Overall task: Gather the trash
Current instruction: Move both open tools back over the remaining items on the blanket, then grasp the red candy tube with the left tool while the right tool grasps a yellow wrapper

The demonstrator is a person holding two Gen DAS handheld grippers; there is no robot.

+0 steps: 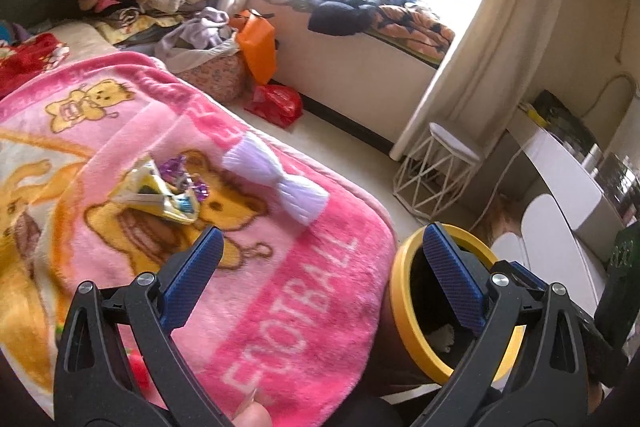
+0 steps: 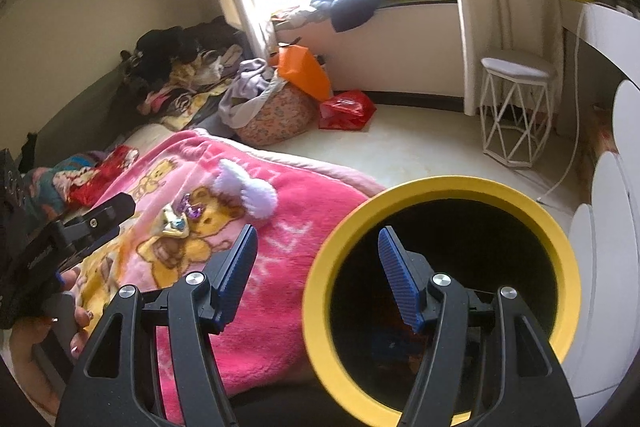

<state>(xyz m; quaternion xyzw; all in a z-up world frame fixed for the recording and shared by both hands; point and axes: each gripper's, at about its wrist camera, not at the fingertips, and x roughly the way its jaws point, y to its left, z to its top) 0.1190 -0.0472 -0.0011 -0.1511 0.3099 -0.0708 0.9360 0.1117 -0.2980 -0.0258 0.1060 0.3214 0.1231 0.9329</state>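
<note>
Now we face the wrappers, both grippers empty.

We see the crumpled wrappers (image 1: pixel 160 193) lying on the pink blanket (image 1: pixel 280 299), ahead and to the left of the left gripper (image 1: pixel 324 247), whose jaws stand spread with nothing between them. The right gripper (image 2: pixel 318 251) is also spread and empty, hanging over the rim of the yellow-rimmed bin (image 2: pixel 440 187) beside the bed. The pile's long axis seems to run left to right, though blur makes that uncertain. We judge the left hand the nearer one.
</note>
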